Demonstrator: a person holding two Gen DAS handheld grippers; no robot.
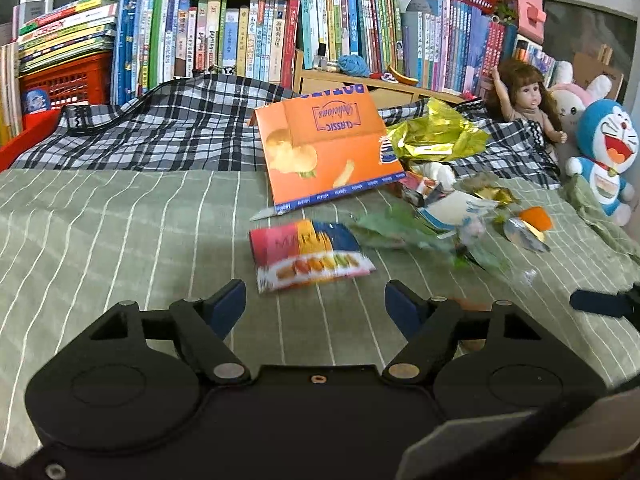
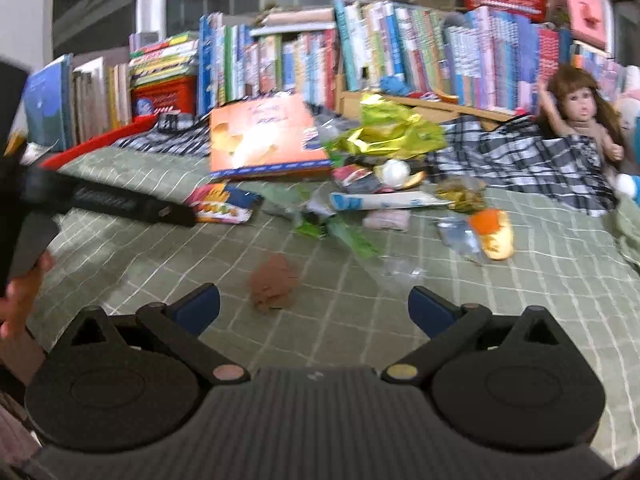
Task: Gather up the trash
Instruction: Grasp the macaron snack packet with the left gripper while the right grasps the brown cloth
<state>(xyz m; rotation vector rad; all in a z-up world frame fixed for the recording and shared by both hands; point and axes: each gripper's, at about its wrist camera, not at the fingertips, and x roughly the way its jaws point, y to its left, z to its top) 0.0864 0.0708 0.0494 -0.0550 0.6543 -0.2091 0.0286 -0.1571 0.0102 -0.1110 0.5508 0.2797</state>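
Trash lies scattered on a green striped bedspread [image 1: 120, 232]. My left gripper [image 1: 316, 304] is open and empty, just short of a colourful snack packet [image 1: 308, 256]. Beyond the packet stand an orange snack box [image 1: 324, 148], a gold foil wrapper [image 1: 432, 136] and a green wrapper [image 1: 400, 228]. My right gripper [image 2: 315, 306] is open and empty too, with a crumpled brown scrap [image 2: 274, 286] lying just past its fingertips. Farther off in that view are the orange box [image 2: 260, 140], the gold foil [image 2: 388, 132], the snack packet [image 2: 224, 204] and clear plastic [image 2: 400, 270].
A row of books [image 1: 280, 32] lines the back, with a red crate [image 1: 64, 80] at the left. A plaid cloth [image 1: 160, 132] covers the far bedding. A doll [image 1: 524, 96] and a blue plush toy [image 1: 604, 148] sit at the right. A hand [image 2: 20, 296] shows at the left edge.
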